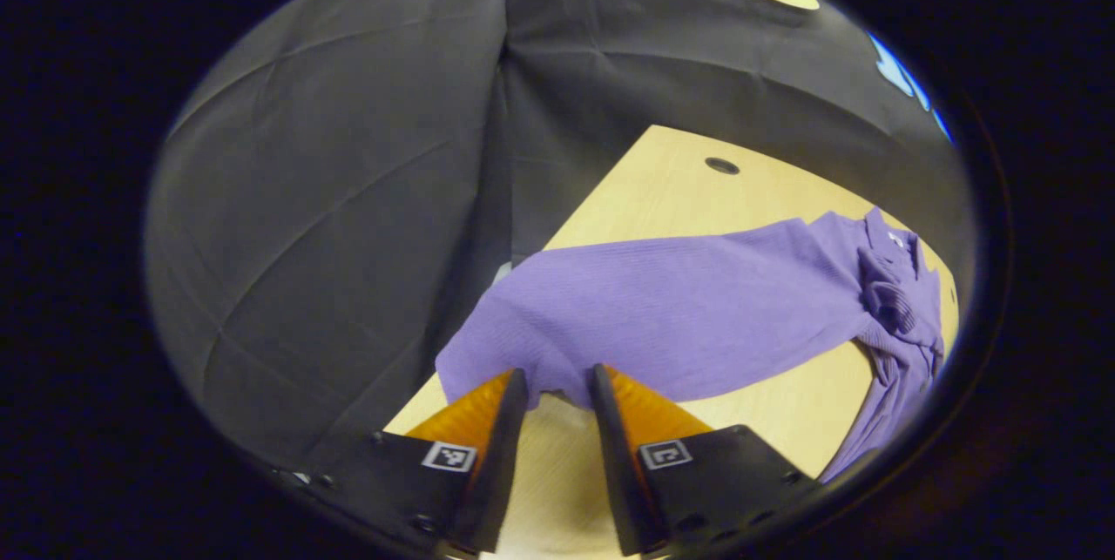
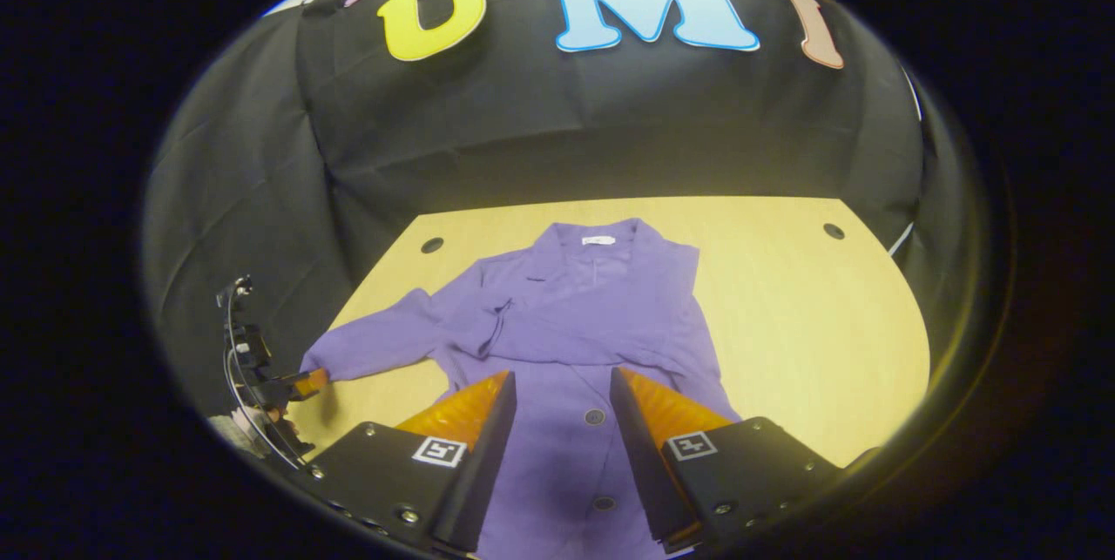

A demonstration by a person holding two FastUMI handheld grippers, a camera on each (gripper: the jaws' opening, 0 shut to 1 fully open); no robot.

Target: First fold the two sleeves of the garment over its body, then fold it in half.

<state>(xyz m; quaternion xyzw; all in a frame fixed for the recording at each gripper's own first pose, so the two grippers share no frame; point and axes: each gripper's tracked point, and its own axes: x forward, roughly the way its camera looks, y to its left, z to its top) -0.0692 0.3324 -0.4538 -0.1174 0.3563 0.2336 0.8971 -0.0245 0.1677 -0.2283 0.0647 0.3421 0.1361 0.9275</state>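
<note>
Left gripper [image 1: 559, 386] stood with fingers apart at the cuff of the outstretched sleeve [image 1: 662, 316] of a purple buttoned cardigan [image 2: 575, 316] lying face-up on a wooden table [image 2: 801, 307], while the right gripper [image 2: 562, 390] hovered over the garment's front, fingers likewise apart and holding nothing. One sleeve appeared already folded across the body; the other still lay spread to the side, and the fold in half remained undone. Counted: one cardigan, two grippers, one table against the booth's black cloth wall [image 2: 523, 124].
</note>
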